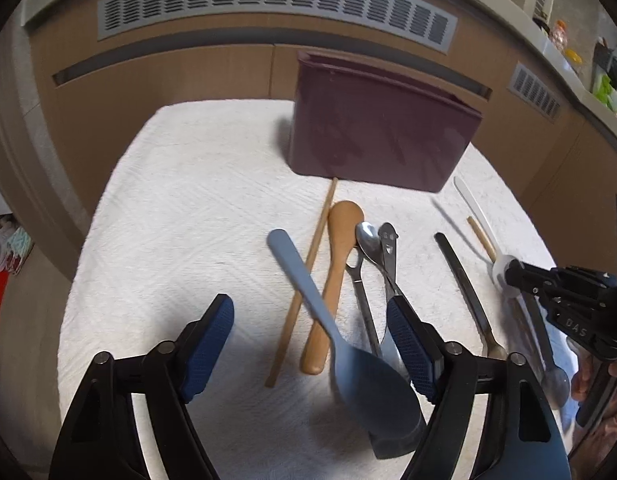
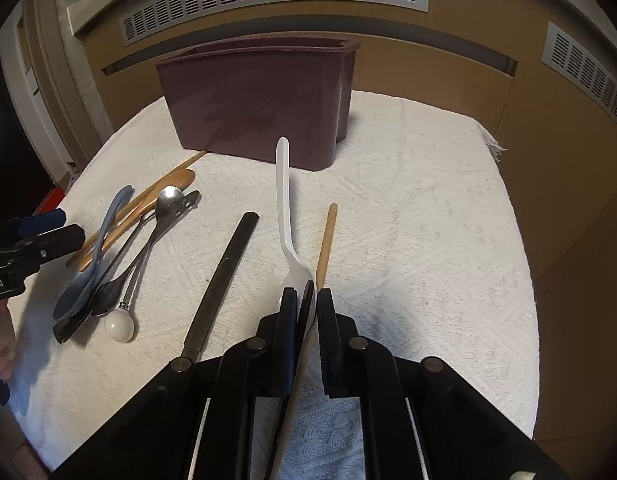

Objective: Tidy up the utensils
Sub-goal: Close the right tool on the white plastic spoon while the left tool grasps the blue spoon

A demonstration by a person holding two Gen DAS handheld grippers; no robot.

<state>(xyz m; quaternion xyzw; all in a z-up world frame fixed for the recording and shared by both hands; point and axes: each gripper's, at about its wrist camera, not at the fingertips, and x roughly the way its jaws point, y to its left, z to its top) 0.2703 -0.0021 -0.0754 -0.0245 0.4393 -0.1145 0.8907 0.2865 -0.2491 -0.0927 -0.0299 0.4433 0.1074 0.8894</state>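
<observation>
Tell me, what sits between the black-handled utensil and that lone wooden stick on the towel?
The white plastic spoon, gripped at its bowl by the right tool. The right wrist view shows it between the black-handled utensil and wooden stick.

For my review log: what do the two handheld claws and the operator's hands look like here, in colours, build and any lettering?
Both claws are black plastic linkages with silver pivot pins. The left claw carries blue, finely textured pads; its body shows partial white lettering in the right wrist view. The right claw has dark blue-black pads and white "DAS" lettering seen from the left wrist view. A bare-skinned hand shows at the frame edge; no sleeve or cables are visible.
</observation>
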